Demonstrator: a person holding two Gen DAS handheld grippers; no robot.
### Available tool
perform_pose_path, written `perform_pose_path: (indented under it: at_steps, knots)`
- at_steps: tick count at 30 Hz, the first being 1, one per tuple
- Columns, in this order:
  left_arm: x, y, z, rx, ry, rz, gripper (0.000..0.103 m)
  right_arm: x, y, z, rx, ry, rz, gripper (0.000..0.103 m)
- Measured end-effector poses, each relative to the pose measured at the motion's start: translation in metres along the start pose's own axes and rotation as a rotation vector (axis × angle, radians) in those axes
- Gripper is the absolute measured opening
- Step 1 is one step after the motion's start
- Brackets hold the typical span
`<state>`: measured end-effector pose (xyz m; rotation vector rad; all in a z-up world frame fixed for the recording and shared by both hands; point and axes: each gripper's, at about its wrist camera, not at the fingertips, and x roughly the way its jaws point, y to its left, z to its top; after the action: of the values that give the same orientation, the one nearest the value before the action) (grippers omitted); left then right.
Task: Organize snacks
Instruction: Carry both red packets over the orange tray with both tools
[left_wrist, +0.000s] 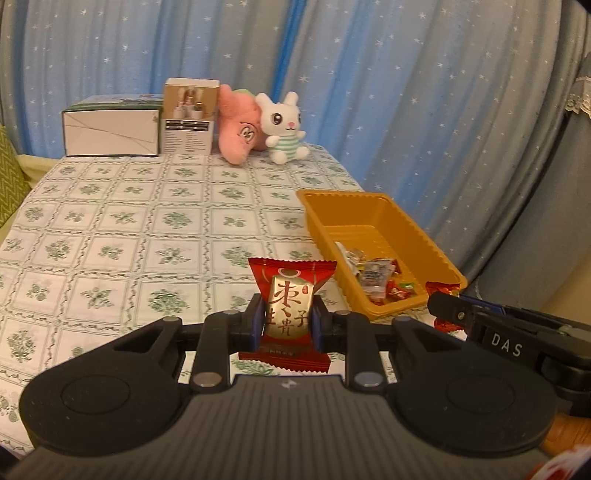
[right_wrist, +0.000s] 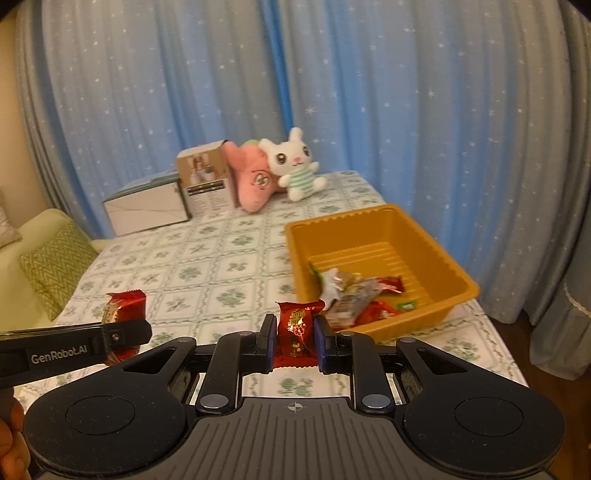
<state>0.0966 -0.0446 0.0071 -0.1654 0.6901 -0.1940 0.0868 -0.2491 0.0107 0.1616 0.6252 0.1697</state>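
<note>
While both grippers are hanging above the table, each is pinching one wrapped snack:
Left gripper (left_wrist: 289, 322): its jaws are standing narrow, clamping the red-and-gold snack (left_wrist: 290, 314) by its two sides.
Red-and-gold snack, look: a red foil wrapper with crimped ends is showing a gold panel with red characters on its front face.
Red-and-gold snack, axis: its long axis is running along the fingers, one crimped end sticking out past the fingertips, the other lying back toward the gripper body.
Right gripper (right_wrist: 295, 334): its jaws are standing narrow, squeezing the small red snack (right_wrist: 298, 332) between the blue pads (right_wrist: 320, 341).
Small red snack, look: a shiny red wrapper is carrying gold print.
Small red snack, axis: it is lying lengthwise between the fingers, its crimped top poking just beyond the tips.
Orange tray (right_wrist: 458, 284): it is sitting ahead of and to the right of both pairs of jaws, near the right gripper's fingertips.
Count: two snacks are being held, one per gripper; one tray is holding a small heap of wrapped snacks (right_wrist: 354, 295), too jumbled to count.
Table (left_wrist: 110, 229): a green floral cloth is covering it.
</note>
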Motion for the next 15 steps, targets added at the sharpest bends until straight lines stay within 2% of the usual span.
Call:
perform_pose_path:
  at_steps: [15]
  knots:
    - [0.018,-0.05,0.001,0.068,0.025,-0.083,0.023,-0.013,-0.048,0.002,0.059,-0.014,-0.08,0.021]
